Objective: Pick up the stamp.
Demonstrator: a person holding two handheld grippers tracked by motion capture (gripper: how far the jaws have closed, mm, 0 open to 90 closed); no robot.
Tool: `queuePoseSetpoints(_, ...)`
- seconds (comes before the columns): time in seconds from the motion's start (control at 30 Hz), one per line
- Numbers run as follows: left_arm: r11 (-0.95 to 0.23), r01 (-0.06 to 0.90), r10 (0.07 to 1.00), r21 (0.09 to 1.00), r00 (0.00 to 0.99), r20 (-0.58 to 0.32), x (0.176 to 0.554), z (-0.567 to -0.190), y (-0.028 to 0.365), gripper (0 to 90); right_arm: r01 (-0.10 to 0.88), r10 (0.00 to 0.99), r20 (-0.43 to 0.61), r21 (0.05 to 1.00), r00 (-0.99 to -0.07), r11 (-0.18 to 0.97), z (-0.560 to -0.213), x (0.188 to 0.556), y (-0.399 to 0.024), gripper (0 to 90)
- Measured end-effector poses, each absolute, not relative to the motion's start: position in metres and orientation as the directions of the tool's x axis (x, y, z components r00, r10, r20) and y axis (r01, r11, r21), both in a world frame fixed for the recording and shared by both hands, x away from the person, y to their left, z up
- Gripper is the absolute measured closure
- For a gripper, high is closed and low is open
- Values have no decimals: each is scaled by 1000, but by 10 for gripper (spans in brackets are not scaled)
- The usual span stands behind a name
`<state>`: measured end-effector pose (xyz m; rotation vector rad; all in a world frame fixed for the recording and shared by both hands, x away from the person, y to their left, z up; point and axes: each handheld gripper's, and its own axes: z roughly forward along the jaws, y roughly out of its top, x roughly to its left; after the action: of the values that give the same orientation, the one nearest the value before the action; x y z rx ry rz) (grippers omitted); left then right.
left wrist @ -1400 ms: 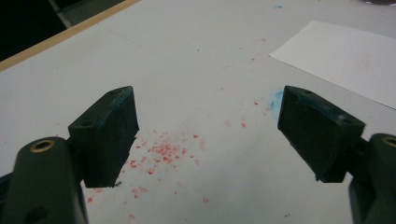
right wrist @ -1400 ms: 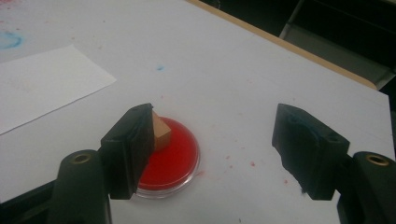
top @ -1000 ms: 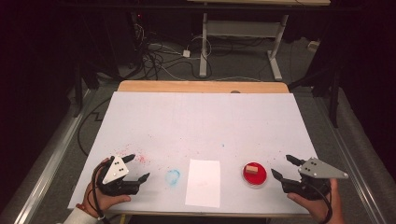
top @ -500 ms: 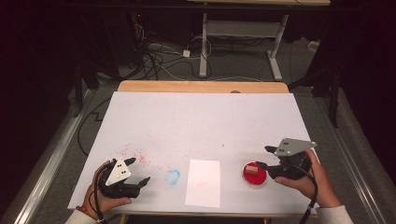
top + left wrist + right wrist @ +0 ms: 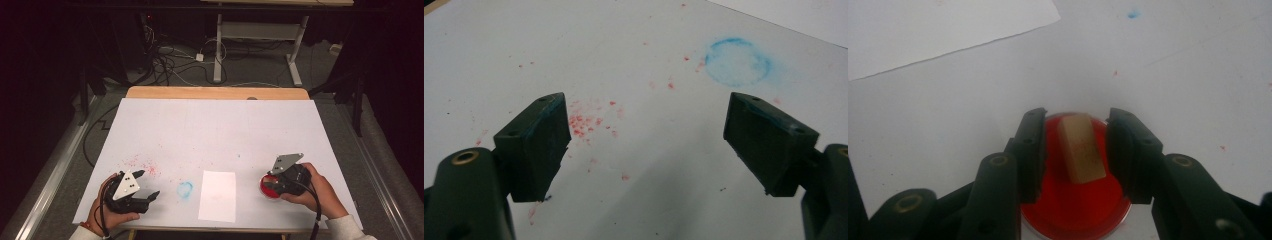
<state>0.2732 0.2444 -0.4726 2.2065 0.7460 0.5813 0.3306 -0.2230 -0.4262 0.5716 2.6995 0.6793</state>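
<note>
I'm closing my right hand-held gripper point(image 5: 1075, 150) around the wooden stamp point(image 5: 1081, 148) in the red ink dish point(image 5: 1075, 210), lower centre; pads not yet touching. Next: squeeze, lift straight. Left hand-held gripper point(image 5: 649, 135) released.

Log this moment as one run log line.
right gripper: jaws closing around wooden block in red dish, gap remains | left gripper: open, idle above table
</note>
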Motion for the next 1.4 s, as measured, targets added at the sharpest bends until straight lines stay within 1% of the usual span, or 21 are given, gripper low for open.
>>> queuePoseSetpoints(0.03,-572,334,660,749,730,177,273,-473,244,179,309,446,-180,500,-877,809,-428,331,-223,652)
queuePoseSetpoints(0.13,-571,337,660,749,731,175,274,-473,244,179,318,452,-185,488,-873,813,-431,332,-224,658)
queuePoseSetpoints(0.17,-571,338,659,748,732,173,274,-473,244,179,315,446,-184,481,-876,818,-435,334,-225,687)
queuePoseSetpoints(0.2,-571,338,659,748,732,173,274,-473,244,180,315,446,-184,481,-876,818,-435,334,-225,687)
queuePoseSetpoints(0.23,-571,339,660,748,731,173,274,-473,244,180,315,443,-182,478,-878,820,-436,334,-224,749)
queuePoseSetpoints(0.27,-572,339,660,747,731,173,274,-473,244,180,316,444,-178,480,-878,818,-437,334,-224,756)
queuePoseSetpoints(0.47,-569,338,660,749,732,171,274,-473,245,180,326,459,-187,483,-869,813,-435,333,-225,760)
queuePoseSetpoints(0.6,-570,338,660,748,731,172,274,-473,245,180,325,469,-176,515,-866,793,-427,331,-228,761)
queuePoseSetpoints(0.77,-568,336,665,751,726,178,274,-473,246,181,340,510,-185,553,-840,761,-411,324,-235,761)
queuePoseSetpoints(0.8,-564,337,668,754,723,177,274,-473,246,180,346,528,-178,578,-830,739,-402,322,-239,761)
queuePoseSetpoints(1.03,-562,334,667,757,724,176,274,-472,246,180,335,556,-184,633,-811,698,-383,311,-247,761)
queuePoseSetpoints(1.4,-564,328,667,758,722,183,273,-472,246,181,321,558,-207,638,-803,700,-376,304,-247,761)
